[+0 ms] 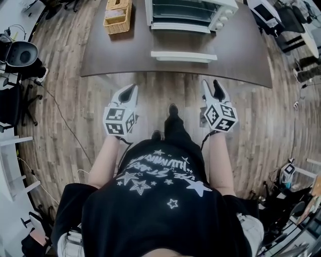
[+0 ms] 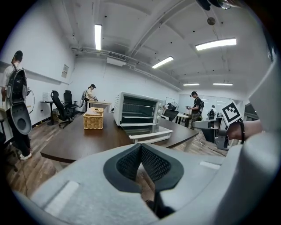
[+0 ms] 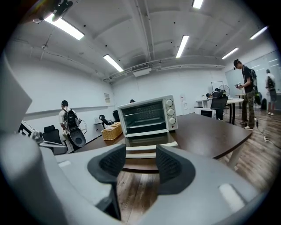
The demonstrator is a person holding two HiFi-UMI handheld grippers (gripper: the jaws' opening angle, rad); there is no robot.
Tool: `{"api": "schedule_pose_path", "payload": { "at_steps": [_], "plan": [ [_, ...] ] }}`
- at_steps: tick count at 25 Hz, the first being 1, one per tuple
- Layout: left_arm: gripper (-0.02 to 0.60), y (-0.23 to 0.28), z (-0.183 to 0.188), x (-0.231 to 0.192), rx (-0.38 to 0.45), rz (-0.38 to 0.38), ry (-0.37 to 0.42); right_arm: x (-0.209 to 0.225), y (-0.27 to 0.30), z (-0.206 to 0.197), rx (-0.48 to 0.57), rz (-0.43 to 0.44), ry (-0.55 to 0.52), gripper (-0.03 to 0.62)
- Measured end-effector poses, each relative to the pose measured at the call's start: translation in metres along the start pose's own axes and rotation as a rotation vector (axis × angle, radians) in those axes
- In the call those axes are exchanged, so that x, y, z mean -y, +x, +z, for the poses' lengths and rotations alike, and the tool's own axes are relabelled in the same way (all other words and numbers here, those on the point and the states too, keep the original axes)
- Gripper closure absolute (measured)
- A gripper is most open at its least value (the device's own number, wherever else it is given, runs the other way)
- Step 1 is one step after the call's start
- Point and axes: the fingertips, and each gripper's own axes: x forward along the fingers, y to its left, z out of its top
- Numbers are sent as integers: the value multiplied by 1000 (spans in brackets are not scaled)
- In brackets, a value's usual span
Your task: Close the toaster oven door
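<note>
Short of the toaster oven [image 1: 190, 12], left claw [image 1: 131, 88] hovered pinched shut, empty; right claw [image 1: 211, 85] spread empty, probably for the lowered door [image 1: 184, 56].

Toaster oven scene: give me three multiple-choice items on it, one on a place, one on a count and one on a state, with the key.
1. Where does the wicker basket stand?
A. On the table, left of the toaster oven in the head view
B. On top of the oven
C. On the floor

2. How many knobs does the toaster oven's front carry?
A. One
B. Three
C. Five

3. How is the oven door?
A. Shut
B. Folded down open
C. Taken off, lying on the floor

Key: 1 A, the basket sits on the dark tabletop beside the oven; 2 B, the right gripper view shows three in a column; 3 B, the door lies flat in front of the open cavity.
</note>
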Motion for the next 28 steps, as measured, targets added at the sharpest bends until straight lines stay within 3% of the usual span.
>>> {"api": "schedule_pose_path", "payload": {
  "at_steps": [14, 28],
  "plan": [
    [572, 80, 13, -3, -53, 72, -25, 59, 79, -5, -88, 22, -3, 378],
    [571, 126, 4, -9, -121, 149, -59, 100, 138, -45, -250, 12, -16, 395]
  ]
}}
